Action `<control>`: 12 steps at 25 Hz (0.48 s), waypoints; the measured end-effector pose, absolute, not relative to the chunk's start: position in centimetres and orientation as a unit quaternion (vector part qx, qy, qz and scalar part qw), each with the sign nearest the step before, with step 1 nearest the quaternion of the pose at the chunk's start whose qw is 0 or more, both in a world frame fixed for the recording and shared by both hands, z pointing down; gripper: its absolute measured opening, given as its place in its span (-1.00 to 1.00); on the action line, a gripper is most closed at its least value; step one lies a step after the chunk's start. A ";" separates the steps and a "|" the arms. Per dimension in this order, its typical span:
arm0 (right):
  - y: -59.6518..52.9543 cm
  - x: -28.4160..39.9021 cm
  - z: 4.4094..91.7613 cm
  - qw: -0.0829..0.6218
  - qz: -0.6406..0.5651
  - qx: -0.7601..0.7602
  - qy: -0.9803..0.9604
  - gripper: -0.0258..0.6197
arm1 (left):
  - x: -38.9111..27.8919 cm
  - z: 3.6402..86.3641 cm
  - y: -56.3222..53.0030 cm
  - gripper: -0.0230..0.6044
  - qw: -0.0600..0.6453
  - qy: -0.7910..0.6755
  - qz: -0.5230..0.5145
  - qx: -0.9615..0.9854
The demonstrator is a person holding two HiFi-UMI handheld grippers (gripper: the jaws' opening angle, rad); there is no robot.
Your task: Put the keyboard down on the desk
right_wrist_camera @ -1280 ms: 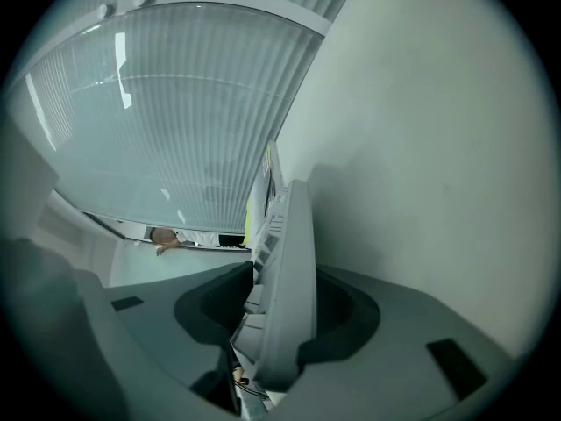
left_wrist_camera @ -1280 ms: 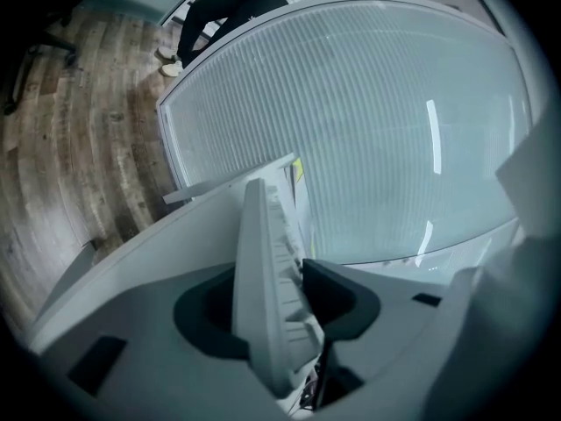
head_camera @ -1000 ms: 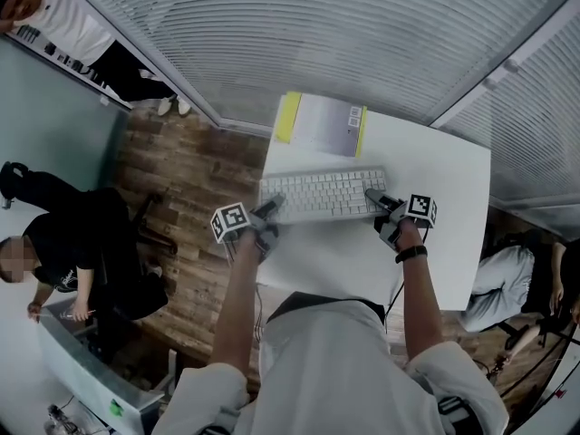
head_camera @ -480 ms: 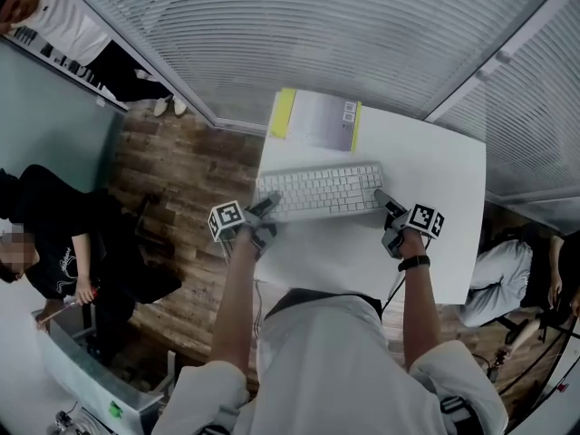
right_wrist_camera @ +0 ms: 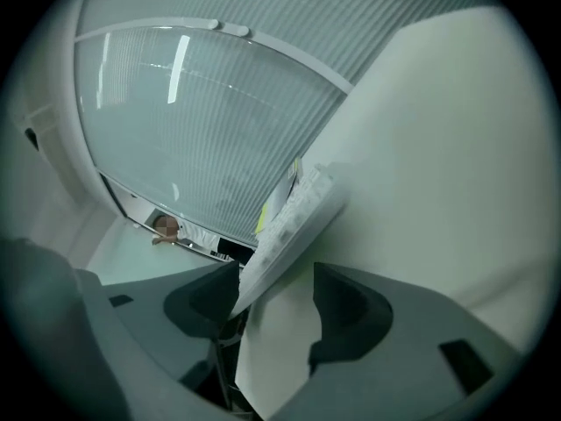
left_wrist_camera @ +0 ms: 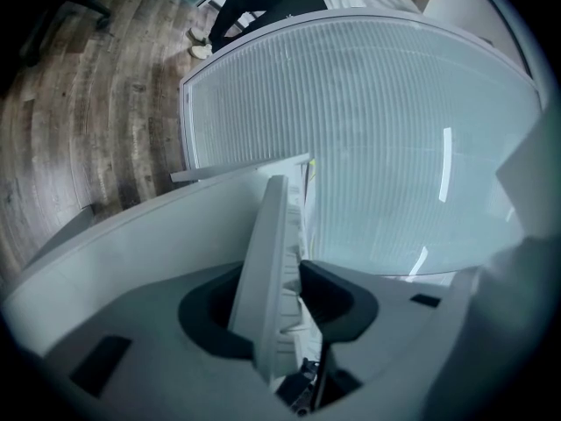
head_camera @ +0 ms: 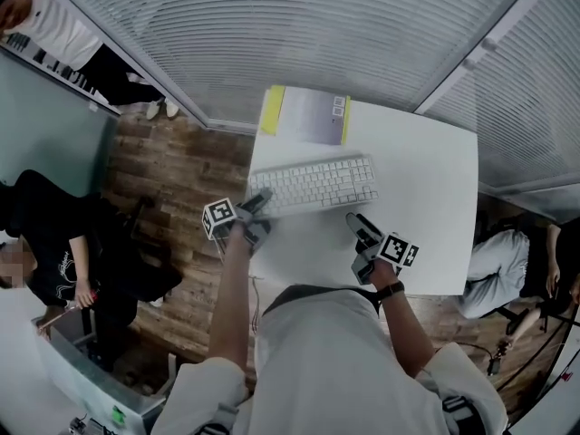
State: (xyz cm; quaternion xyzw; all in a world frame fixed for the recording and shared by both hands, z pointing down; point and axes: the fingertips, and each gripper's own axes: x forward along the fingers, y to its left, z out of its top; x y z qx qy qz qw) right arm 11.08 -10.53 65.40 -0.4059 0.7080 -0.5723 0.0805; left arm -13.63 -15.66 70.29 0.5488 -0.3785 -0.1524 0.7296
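Keyboard [head_camera: 313, 185] lay on the white surface [head_camera: 426, 198], long axis running left-right across the person, just in front of a yellow-edged booklet [head_camera: 304, 116]; its left end sat at the surface's left edge.

Left hand-held gripper [head_camera: 259, 199] was pinching that left end; the left gripper view showed the keyboard's [left_wrist_camera: 272, 235] end wedged edge-on between both pads, so the grip was on, not released; surface visible close along its underside; could not tell whether that end was fully down or a touch lifted.

Right hand-held gripper [head_camera: 360, 227] was spread wide with nothing between the jaws; the keyboard lay ahead of it and to its left, near but apart; the right gripper view showed the keyboard's [right_wrist_camera: 294, 213] right end running away just past the left jaw, flat against the surface as far as I could judge.

Key relation: only the left hand-held gripper was on the keyboard, the right was clear of it; so the remaining move looked like left-side only: seat that end, spread the jaws, back off along the long axis to the left so the pads don't drag it off the edge; edge overhang is the risk.

Versus a second earlier: the right hand-held gripper had been on the keyboard's right end, then let go and drew back toward the person; left grip unchanged in place; keyboard in about the same spot next to the booklet.
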 end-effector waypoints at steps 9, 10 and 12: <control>-11.7 3.3 67.5 0.221 -0.678 -0.357 0.604 -0.23 | -13.5 70.4 -15.6 -0.41 0.728 -0.378 -0.158 0.549; -11.7 2.9 67.5 0.230 -0.682 -0.354 0.598 -0.23 | -13.5 70.3 -15.7 -0.41 0.729 -0.377 -0.159 0.549; -11.7 2.2 67.5 0.249 -0.684 -0.352 0.588 -0.31 | -13.5 70.3 -15.6 -0.41 0.728 -0.378 -0.158 0.549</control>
